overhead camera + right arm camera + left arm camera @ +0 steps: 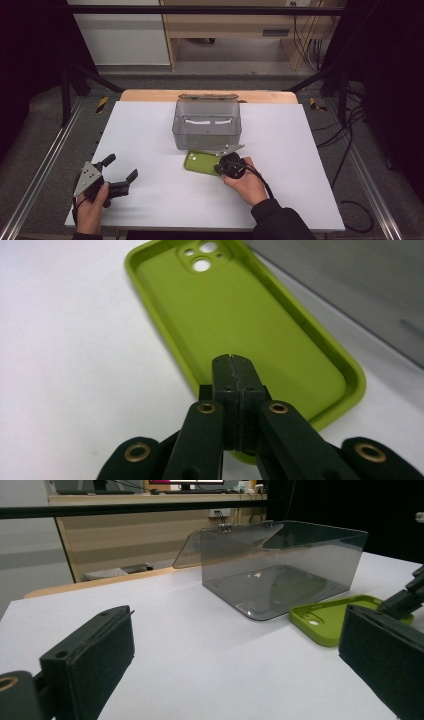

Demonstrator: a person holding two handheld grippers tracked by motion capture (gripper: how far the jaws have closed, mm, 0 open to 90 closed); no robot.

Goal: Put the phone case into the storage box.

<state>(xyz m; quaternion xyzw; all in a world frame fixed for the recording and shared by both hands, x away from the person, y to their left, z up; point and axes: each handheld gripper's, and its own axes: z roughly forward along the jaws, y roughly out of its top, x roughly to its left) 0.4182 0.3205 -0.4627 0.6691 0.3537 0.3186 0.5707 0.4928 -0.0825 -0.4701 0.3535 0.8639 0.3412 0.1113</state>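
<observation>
A lime-green phone case [199, 162] [235, 315] lies inside-up on the white table [150, 130], just in front of a clear grey plastic box [207, 122] [280, 565] whose hinged lid is tipped back. My right gripper [222, 167] [233, 360] is shut, its pressed-together jaws pointing down over the case's near end; nothing green shows between them. At the table's front left, my left gripper [121, 167] [235, 665] is held open above the bare surface, aimed toward the box and the case [330, 620].
The box stands empty at the table's middle back. A wooden strip [150, 95] runs along the far table edge, with metal rails and cables on the floor at both sides. Bare white surface lies left and right of the box.
</observation>
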